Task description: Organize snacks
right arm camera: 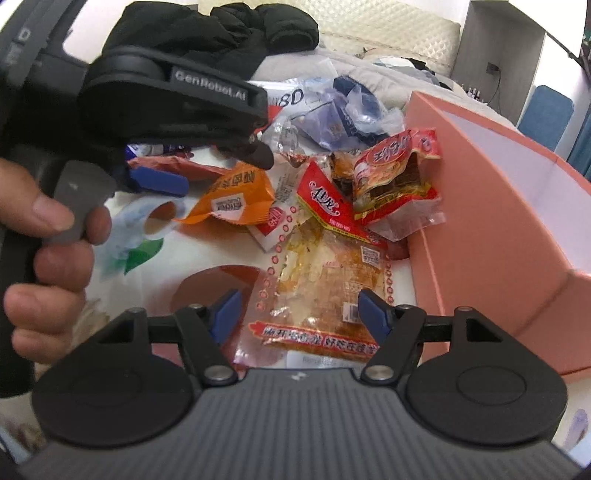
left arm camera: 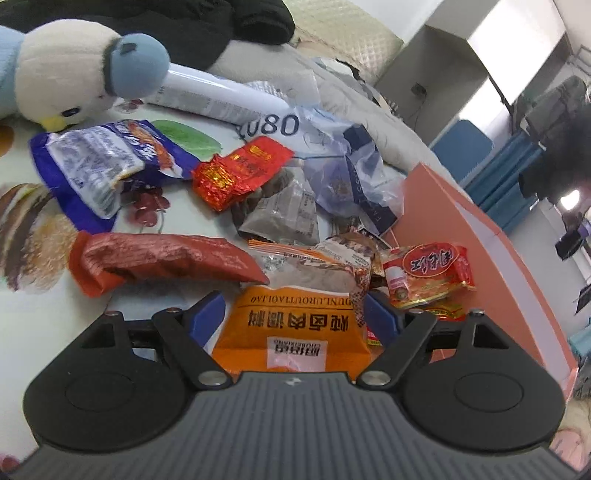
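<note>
Both grippers stand spread over the snack pile, neither pinching anything. Left gripper (left arm camera: pixel 295 317) straddles an orange packet (left arm camera: pixel 291 332), its blue fingers (left arm camera: pixel 207 314) either side of the packet's top edge but not pressing on it; this looks like lining up for a pick. Right gripper (right arm camera: pixel 299 314) hovers the same way over a clear packet with red trim (right arm camera: pixel 325 280), which lies flat between the open jaws with a gap at each side.

From the right wrist view a hand (right arm camera: pixel 51 236) grips the left tool's handle, and that tool's blue finger sits just beside the orange packet.

Around these lie more snacks in a loose heap: a long dark-red packet (left arm camera: pixel 162 258), a shiny red foil packet (left arm camera: pixel 240 170), a blue-and-white bag (left arm camera: pixel 99 166), a grey packet (left arm camera: pixel 284 214) and a small red packet (left arm camera: pixel 428 273) leaning near the pink box (right arm camera: pixel 498 206). That box stands open and looks empty at the pile's right side, close enough to be the likely place for sorted items.

Everything rests on a table cloth printed with food pictures (left arm camera: pixel 22 221). A plush bird (left arm camera: pixel 74 81), a white tube (left arm camera: pixel 221 96) and crumpled plastic bags (left arm camera: pixel 354 173) crowd the far edge, with dark clothing (right arm camera: pixel 221 29) behind on quilted bedding.
</note>
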`<state>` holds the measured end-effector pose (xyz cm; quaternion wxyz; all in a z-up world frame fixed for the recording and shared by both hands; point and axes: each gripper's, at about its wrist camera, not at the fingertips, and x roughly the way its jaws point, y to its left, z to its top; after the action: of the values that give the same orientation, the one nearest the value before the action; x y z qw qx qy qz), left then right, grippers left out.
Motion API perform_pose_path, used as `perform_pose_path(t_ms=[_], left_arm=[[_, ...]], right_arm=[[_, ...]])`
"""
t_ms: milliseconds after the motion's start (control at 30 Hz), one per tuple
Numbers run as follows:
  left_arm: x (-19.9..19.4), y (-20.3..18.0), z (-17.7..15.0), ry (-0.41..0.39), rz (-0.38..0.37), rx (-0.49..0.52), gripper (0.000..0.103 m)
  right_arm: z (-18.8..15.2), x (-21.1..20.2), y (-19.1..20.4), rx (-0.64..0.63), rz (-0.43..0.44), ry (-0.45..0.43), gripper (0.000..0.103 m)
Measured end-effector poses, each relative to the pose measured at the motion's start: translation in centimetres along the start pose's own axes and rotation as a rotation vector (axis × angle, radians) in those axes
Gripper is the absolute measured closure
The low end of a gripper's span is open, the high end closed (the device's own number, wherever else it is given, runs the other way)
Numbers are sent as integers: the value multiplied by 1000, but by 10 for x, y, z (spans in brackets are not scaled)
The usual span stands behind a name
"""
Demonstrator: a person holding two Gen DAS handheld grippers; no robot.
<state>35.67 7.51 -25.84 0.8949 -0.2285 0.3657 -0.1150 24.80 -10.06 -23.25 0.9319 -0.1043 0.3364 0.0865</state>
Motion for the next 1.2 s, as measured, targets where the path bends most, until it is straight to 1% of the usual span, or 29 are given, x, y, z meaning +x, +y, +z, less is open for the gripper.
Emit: perform_pose_path(t_ms=[100,133,167,200,233,267,300,333,367,467,700,833,1000,1200], left_arm=[[13,-1,1,30,25,25,18],[16,-3,1,36,30,43,18],[19,-5,0,38,35,63,18],[21,-7,-1,41,39,82,18],[21,-8,-1,41,42,93,18],[22,-9,-1,41,44,93,19],[21,-9,-2,40,43,89,19],[20,-9,-2,42,40,88,21],[19,-10,-3,43,41,87,23],[12,-12,-8,46,51,92,24],[-19,-17,-30,40,99,75,25],[-46,-15,-46,30,133,44,25],[-82,-13,-65,12,193,16,25],[-122,-14,-81,-6,263,18,26]], right_arm=[[-1,5,1,-24,-17,-18,33],[0,6,1,-24,-13,-19,38],[2,7,0,-24,-14,-19,48],[2,7,0,-31,-20,-20,54],[3,7,0,-38,-25,-17,68],[3,7,0,-36,-17,-10,75],[3,6,0,-39,-1,-7,77],[2,4,1,-48,4,-5,87],[2,2,2,-52,6,-1,93],[0,-4,4,-59,26,3,98],[-10,-29,4,-79,49,-5,99],[-18,-47,3,-91,69,-5,100],[-31,-66,4,-115,99,9,100],[-44,-86,-1,-113,129,22,100]])
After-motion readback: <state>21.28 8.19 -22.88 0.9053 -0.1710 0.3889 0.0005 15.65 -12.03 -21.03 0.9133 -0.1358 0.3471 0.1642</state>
